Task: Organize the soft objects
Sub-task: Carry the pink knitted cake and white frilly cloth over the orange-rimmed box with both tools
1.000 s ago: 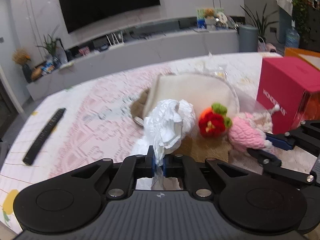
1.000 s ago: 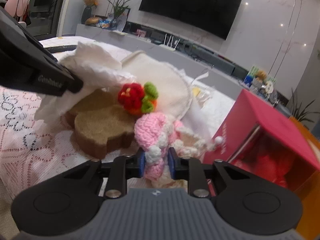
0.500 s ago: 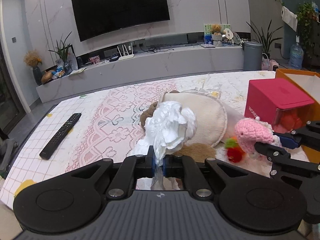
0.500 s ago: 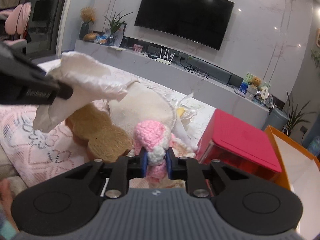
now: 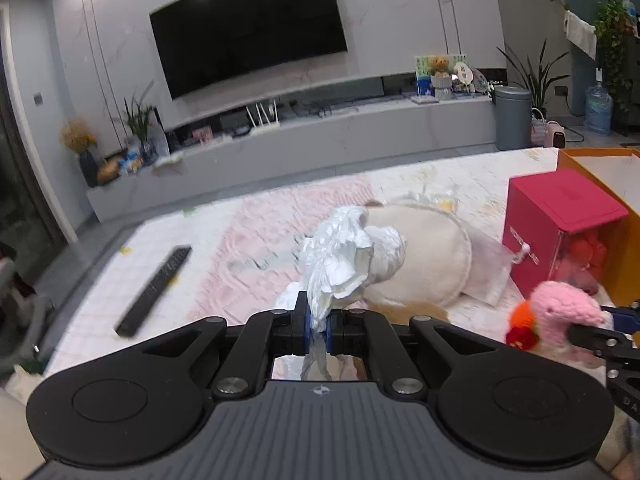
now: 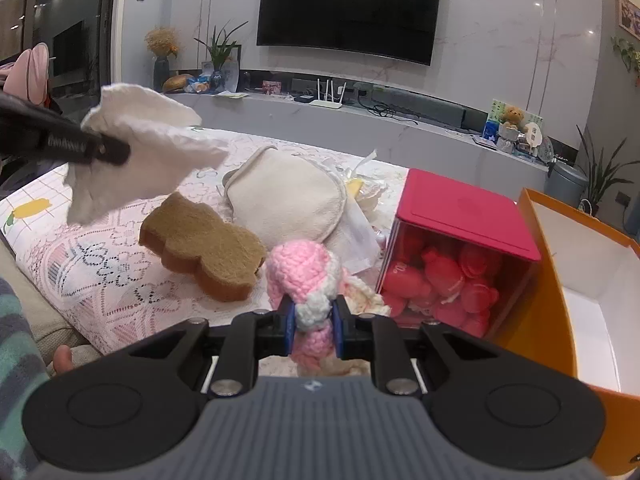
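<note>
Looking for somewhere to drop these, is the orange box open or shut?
Open: the orange box shows its white inside, with no lid on it.

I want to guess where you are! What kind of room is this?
Probably a home living room: a big television on the wall, a long media cabinet below it, and houseplants.

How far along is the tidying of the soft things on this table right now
Nothing looks put away yet: the visible part of the orange box is bare. In hand: the left gripper is shut on the white tissue, and the right gripper is shut on the pink crochet toy, both lifted off the table. Left on the tablecloth: the brown sponge and the cream cushion.
</note>
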`<state>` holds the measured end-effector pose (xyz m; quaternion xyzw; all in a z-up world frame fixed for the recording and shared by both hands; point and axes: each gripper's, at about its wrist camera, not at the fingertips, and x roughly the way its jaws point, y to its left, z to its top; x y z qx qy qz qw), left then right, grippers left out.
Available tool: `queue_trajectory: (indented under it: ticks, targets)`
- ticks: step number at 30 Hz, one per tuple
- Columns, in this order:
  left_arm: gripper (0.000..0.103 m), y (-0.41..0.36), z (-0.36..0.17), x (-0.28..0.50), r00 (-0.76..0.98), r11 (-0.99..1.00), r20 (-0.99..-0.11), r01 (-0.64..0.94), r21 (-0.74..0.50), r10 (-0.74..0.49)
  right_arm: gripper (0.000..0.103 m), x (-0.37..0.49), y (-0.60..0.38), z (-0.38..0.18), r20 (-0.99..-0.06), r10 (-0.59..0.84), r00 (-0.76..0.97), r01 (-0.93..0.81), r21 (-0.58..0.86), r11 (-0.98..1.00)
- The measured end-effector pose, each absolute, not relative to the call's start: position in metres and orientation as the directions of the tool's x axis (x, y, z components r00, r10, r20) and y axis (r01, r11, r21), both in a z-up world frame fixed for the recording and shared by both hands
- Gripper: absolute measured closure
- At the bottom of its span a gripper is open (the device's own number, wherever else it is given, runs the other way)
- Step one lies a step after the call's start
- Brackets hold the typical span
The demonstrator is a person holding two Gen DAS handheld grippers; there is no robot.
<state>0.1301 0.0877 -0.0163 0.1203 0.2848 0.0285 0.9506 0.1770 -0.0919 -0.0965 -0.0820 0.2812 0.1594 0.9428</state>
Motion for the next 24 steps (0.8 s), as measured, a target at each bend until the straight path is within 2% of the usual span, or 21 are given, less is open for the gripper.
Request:
queue_trajectory:
  ticks: [5,11,19,24]
  targets:
    - [0.096,0.086,0.002,0.125,0.857,0.956,-0.497,0.018,0.292,0.136,0.086,0.178,-0.097,-0.094,-0.565,0.251,0.786,-0.34,-0.056,0.939]
    - [0.096,0.071,0.032,0.11,0.862,0.956,-0.505,0.106,0.273,0.049,0.086,0.169,-0.112,-0.073,-0.543,0.259,0.799,-0.334,-0.042,0.942]
    - [0.096,0.024,0.071,0.096,0.854,0.94,-0.502,0.272,0.204,-0.138,0.086,0.148,-0.16,-0.015,-0.485,0.256,0.836,-0.311,-0.037,0.95]
    - [0.096,-0.015,0.086,0.107,0.795,0.907,-0.53,0.407,0.105,-0.296,0.086,0.146,-0.206,0.018,-0.49,0.217,0.844,-0.259,-0.018,0.966]
